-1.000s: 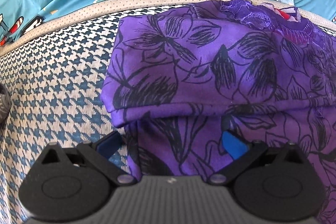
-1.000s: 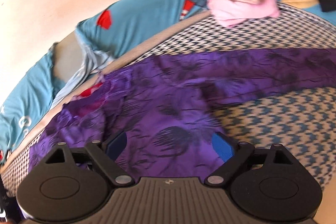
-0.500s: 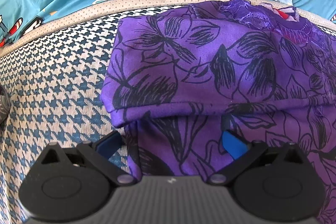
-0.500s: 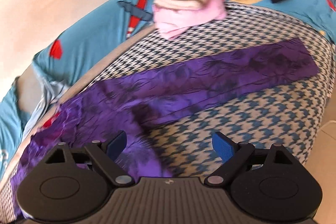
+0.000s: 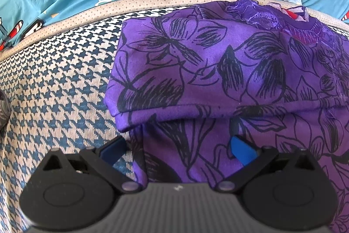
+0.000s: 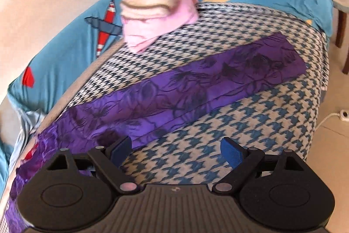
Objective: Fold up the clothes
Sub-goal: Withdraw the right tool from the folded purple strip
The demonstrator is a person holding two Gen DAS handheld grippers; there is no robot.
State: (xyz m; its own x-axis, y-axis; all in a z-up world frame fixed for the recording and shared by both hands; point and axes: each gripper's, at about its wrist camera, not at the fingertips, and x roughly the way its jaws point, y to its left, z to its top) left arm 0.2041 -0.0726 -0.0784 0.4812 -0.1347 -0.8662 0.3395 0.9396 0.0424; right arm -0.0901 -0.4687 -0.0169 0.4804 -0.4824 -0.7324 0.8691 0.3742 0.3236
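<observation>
The purple floral garment (image 5: 218, 71) lies on the houndstooth mat (image 6: 218, 145) on the bed, one sleeve folded in, the other sleeve (image 6: 218, 82) stretched out. The left gripper (image 5: 176, 149) and right gripper (image 6: 176, 152) are both wide open and hold nothing. Most folding seems left.

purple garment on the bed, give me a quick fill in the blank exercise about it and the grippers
1. The purple garment is printed with black ____.
2. It lies on a blue and white ____-patterned cover.
3. The right gripper has its jaws ____, with only the cover between them.
4. Past the far side of the garment sits a folded ____ piece of clothing.

Missing words: flowers; houndstooth; open; pink
</observation>
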